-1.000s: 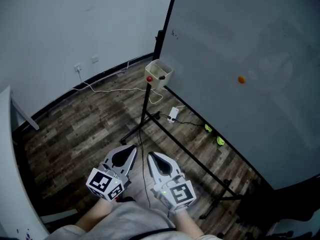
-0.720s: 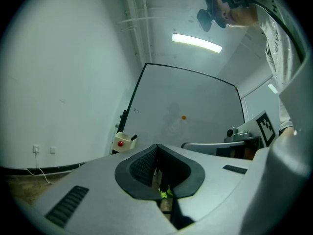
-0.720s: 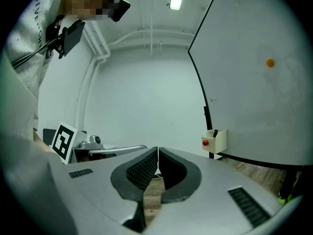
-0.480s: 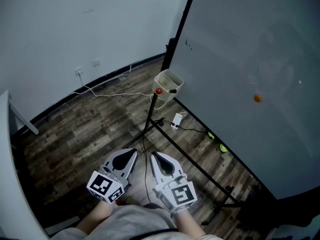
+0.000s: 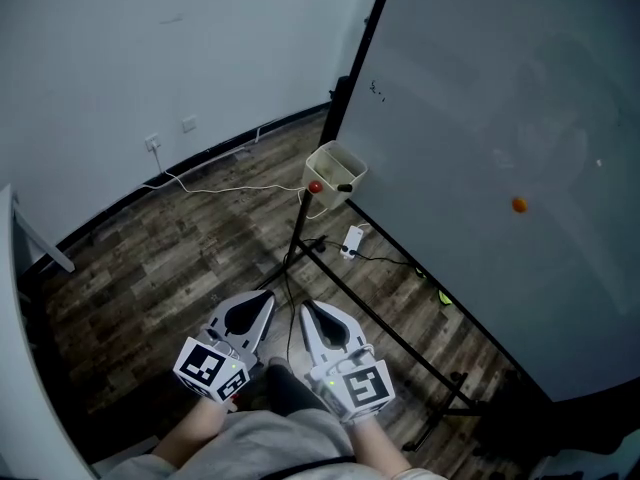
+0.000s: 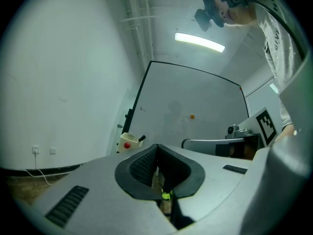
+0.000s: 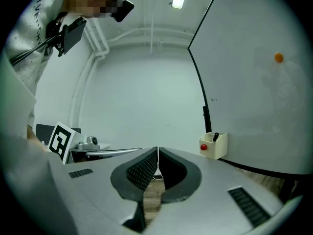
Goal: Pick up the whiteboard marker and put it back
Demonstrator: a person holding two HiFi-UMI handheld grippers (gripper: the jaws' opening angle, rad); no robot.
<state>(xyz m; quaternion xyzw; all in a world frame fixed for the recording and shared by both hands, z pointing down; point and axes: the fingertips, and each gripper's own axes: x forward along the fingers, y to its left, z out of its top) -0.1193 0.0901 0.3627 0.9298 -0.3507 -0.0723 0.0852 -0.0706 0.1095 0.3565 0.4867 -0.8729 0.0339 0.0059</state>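
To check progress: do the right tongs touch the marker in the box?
Apart. Head view shows wooden floor between the right tongs and the marker.

— Any writing to read out?
— Nothing legible: a tiny scribble (image 5: pixel 376 90) on the whiteboard (image 5: pixel 480 98), warped print (image 6: pixel 273 33) on the shirt (image 6: pixel 288 58), and patterned square markers (image 5: pixel 209 369) on the cubes (image 5: pixel 358 388).

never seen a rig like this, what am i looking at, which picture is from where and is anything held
No robot here: a person holds a two-jaw gripper in each hand. The head view looks down from the person's head at the left gripper and right gripper over a wooden floor. The other two cameras ride on the grippers, looking along their jaws. Both are shut and empty. Ahead stands a whiteboard with a cream box holding a black marker.
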